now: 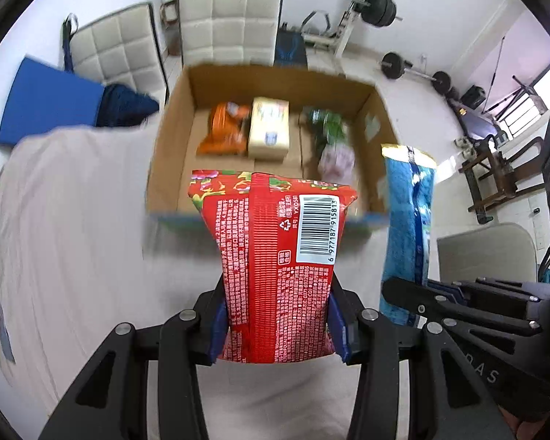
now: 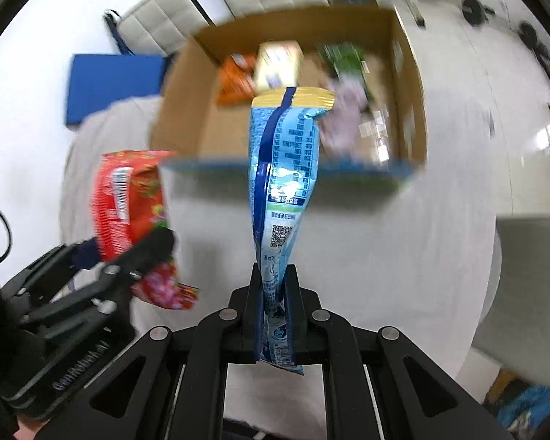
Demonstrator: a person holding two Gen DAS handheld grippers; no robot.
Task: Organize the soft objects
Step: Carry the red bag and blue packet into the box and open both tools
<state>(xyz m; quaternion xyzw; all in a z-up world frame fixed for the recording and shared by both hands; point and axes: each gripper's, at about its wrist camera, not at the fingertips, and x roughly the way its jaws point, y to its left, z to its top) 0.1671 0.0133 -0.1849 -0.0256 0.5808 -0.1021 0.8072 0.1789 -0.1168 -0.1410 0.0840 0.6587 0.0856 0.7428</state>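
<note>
Right now both grippers are loaded and held up over a pale-cloth table, facing an open cardboard box that sits at the table's far side. From the left wrist view, the left gripper is clenched on the lower part of a red snack packet, its blue-padded fingers pressing in from both sides so that the packet's waist is pinched and its wide sealed top, with a barcode on the back, fans out toward the box. In the right wrist view the right gripper is closed tight on the bottom of a light-blue snack packet with a yellow top seal, which stands upright, narrow edge to the camera, its upper end in front of the box's opening. The two packets are apart, side by side, the blue one to the right of the red one. Inside the box lie an orange bag, a pale yellow pack just beside it, a green packet and a pinkish bag nearer the right wall; these are blurred. Behind the box stand white quilted cushions, a blue mat to the left and barbell weights against the wall.
</note>
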